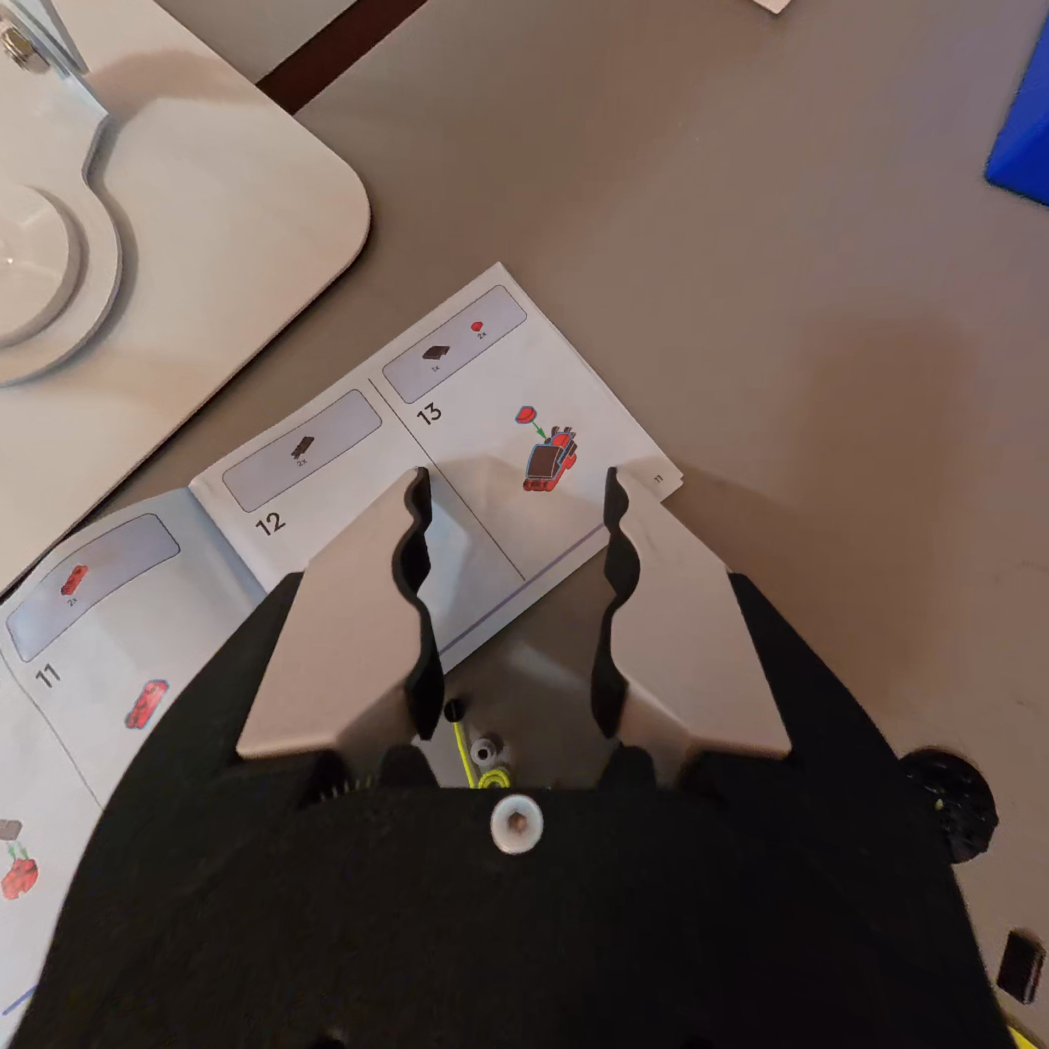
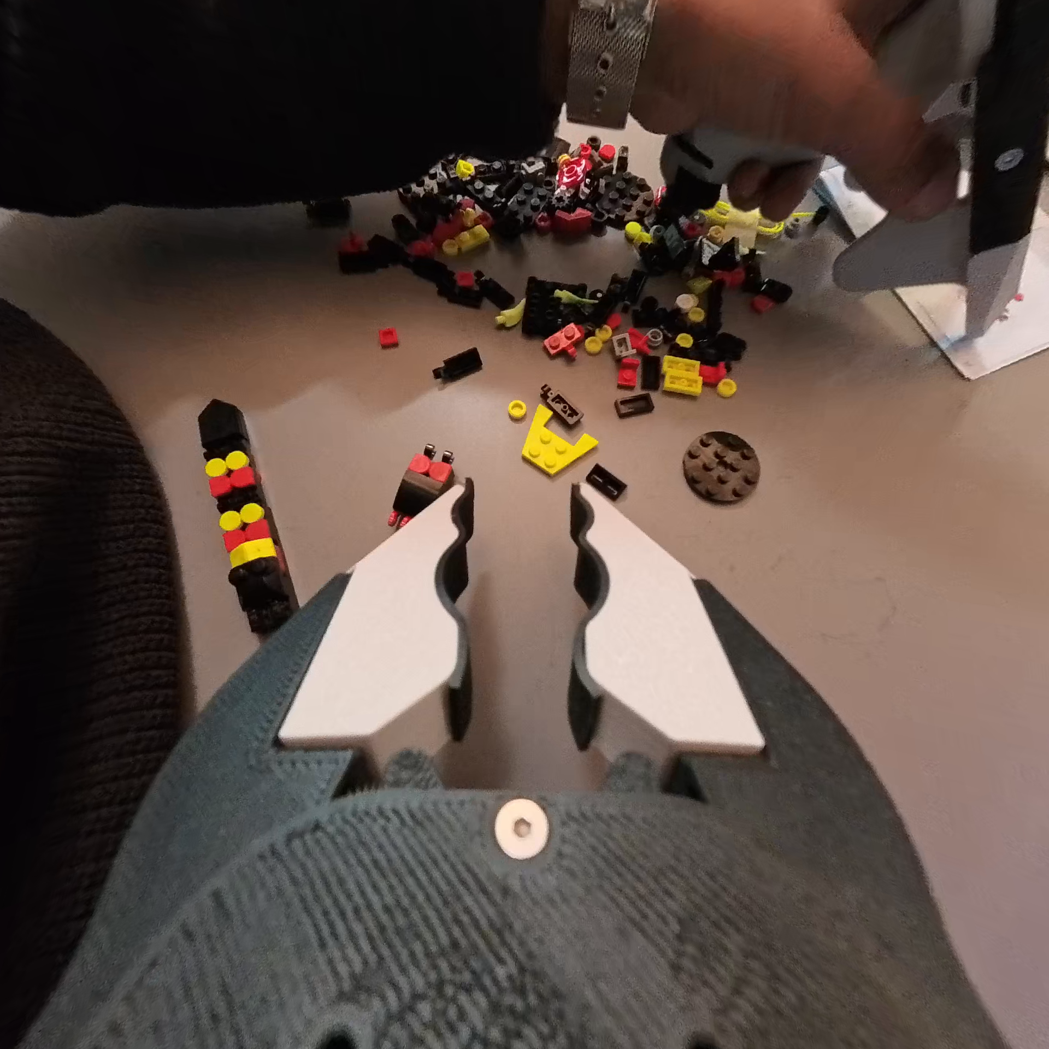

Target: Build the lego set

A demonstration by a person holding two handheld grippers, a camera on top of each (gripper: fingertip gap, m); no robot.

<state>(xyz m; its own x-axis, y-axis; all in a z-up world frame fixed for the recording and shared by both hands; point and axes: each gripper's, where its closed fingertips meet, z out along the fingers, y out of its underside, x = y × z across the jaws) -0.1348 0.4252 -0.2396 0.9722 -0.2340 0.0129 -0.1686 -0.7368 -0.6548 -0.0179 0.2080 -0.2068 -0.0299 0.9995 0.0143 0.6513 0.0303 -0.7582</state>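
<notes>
Hanging over the open instruction booklet [image 1: 431,454] on the worktop [image 1: 738,284], the left gripper [image 1: 513,471] is spread wide and holds nothing. So is the right gripper [image 2: 519,488]. One small red and black build [image 2: 423,485] sits just beside its left fingertip. One long black strip [image 2: 244,516] lies further left. One big pile of loose bricks [image 2: 596,272] lies ahead.

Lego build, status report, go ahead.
Both grippers open, empty: left gripper over instruction booklet, right gripper beside small black-red assembly. Long strip build set aside. Loose brick pile ahead.
</notes>
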